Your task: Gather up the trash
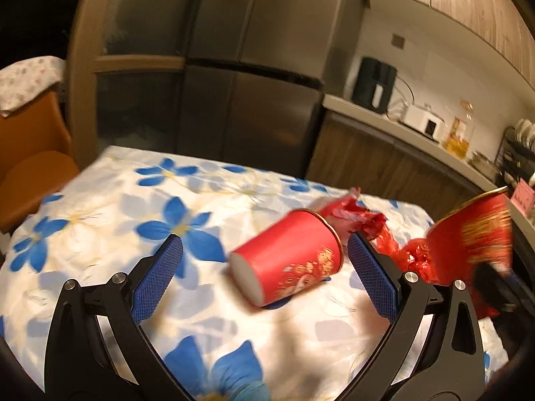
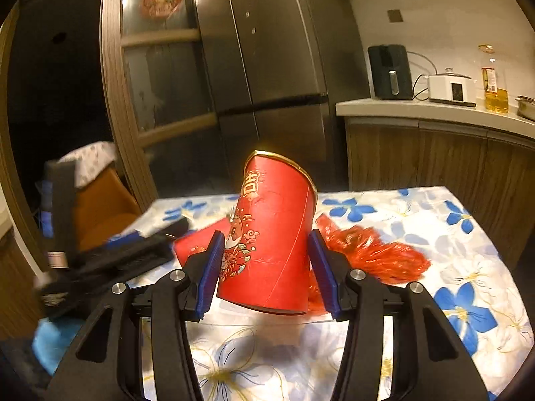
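A red paper cup lies on its side on the flowered tablecloth, between and just beyond the fingertips of my open left gripper. Crumpled red plastic wrap lies behind it. My right gripper is shut on a second red cup, squeezed and held tilted above the table; that cup also shows at the right edge of the left wrist view. Red wrap lies behind it. The fallen cup and the left gripper's black body show at left.
A steel fridge and a glass door stand beyond the table. A counter at right holds an air fryer, a cooker and an oil bottle. An orange chair stands at the table's left edge.
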Demonstrator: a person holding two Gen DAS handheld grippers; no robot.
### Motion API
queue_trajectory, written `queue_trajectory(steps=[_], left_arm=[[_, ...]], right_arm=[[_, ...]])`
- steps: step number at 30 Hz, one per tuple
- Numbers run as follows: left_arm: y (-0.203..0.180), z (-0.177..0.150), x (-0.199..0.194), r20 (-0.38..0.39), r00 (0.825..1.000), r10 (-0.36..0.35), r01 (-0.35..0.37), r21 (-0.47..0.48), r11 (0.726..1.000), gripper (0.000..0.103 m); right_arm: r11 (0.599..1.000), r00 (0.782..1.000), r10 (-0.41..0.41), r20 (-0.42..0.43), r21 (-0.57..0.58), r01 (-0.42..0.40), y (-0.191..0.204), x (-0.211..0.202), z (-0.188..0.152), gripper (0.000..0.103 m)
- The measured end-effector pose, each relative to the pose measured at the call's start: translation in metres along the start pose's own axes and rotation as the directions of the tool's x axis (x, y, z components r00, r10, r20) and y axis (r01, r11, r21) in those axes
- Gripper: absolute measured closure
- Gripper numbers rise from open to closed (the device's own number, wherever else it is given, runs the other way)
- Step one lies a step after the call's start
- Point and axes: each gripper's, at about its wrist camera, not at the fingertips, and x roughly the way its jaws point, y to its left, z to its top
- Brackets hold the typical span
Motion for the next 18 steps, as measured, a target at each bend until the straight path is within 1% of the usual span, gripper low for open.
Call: queue_trajectory(steps=[3, 7, 8, 10, 13, 18], left_arm=[[-0.007, 0.003, 0.015, -0.019, 1.0, -0.023, 0.024, 0.053, 0.998, 0.006], [-0.006, 0.005, 0.032, -0.065, 0.995, -0.078, 0.083, 0.087, 0.993, 0.006], [-0.006, 0.005, 0.036, -0.073, 0.994, -0.082, 0.088, 0.094, 0.992, 0.006], [-0.002, 0.006, 0.045, -0.108, 0.986, -0.124, 0.134, 0.084, 0.987, 0.006], [-0.001, 0.005, 0.054, -0.141, 0.977, -0.162, 0.174, 0.078, 0.982, 0.006], [-0.008, -0.001, 0.061, -0.178, 0.969, -0.173, 0.194, 0.109, 0.975, 0.006]], right_arm=[[1.0, 1.0, -0.003, 0.017, -0.004, 0.003, -0.003, -0.009, 0.002, 0.052], [1.0, 1.0, -0.003, 0.029, 0.002, 0.003, -0.007, -0.017, 0.004, 0.052], [1.0, 0.999, -0.004, 0.033, 0.002, 0.004, -0.007, -0.019, 0.005, 0.052], [1.0, 0.999, -0.008, 0.04, -0.002, 0.008, -0.007, -0.02, 0.006, 0.052], [1.0, 0.999, -0.009, 0.041, -0.003, 0.009, -0.008, -0.022, 0.007, 0.052], [1.0, 0.999, -0.015, 0.044, -0.002, 0.015, -0.007, -0.022, 0.007, 0.052]])
